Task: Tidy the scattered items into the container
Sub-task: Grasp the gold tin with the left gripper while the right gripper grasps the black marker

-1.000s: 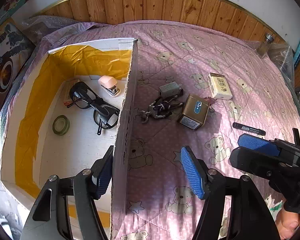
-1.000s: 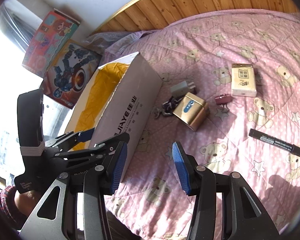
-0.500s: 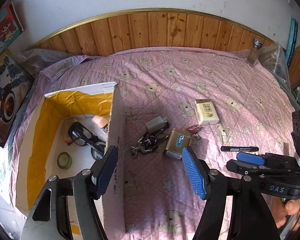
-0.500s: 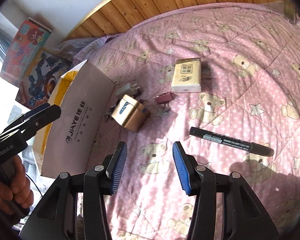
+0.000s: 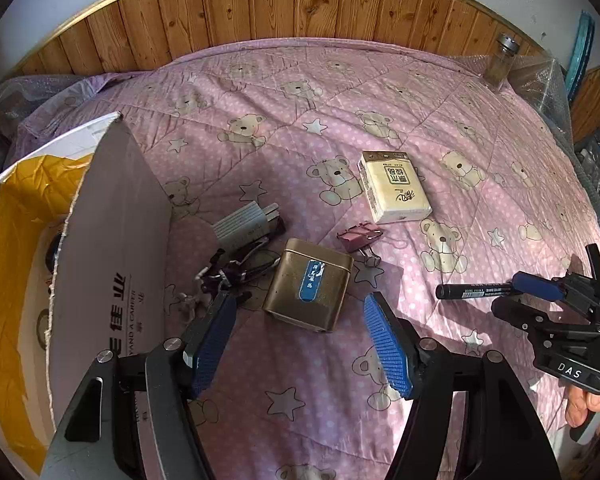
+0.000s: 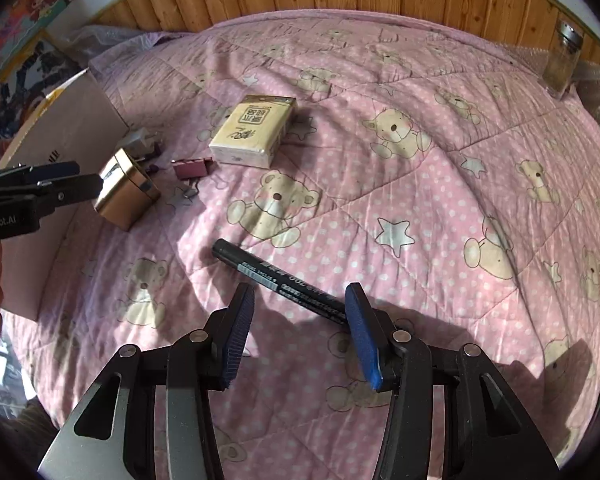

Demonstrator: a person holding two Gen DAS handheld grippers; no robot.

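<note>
Left wrist: "DAS" on right gripper (image 5: 534, 294).

Left hand-held gripper (image 5: 300, 344) spread wide, right hand-held gripper (image 6: 300, 332) spread wide, both tilted downward

A: What lies scattered on the pink quilt?

B: A gold tin (image 5: 309, 285) with a blue label, a grey charger (image 5: 244, 227) beside a tangled dark cable (image 5: 236, 270), a pink binder clip (image 5: 359, 235), a cream tissue pack (image 5: 394, 192) and a black marker (image 6: 278, 282) (lying flat, slanted).

A: And the container?

B: An open cardboard box (image 5: 108, 264), yellow-taped inside, stands left of the tin.
</note>
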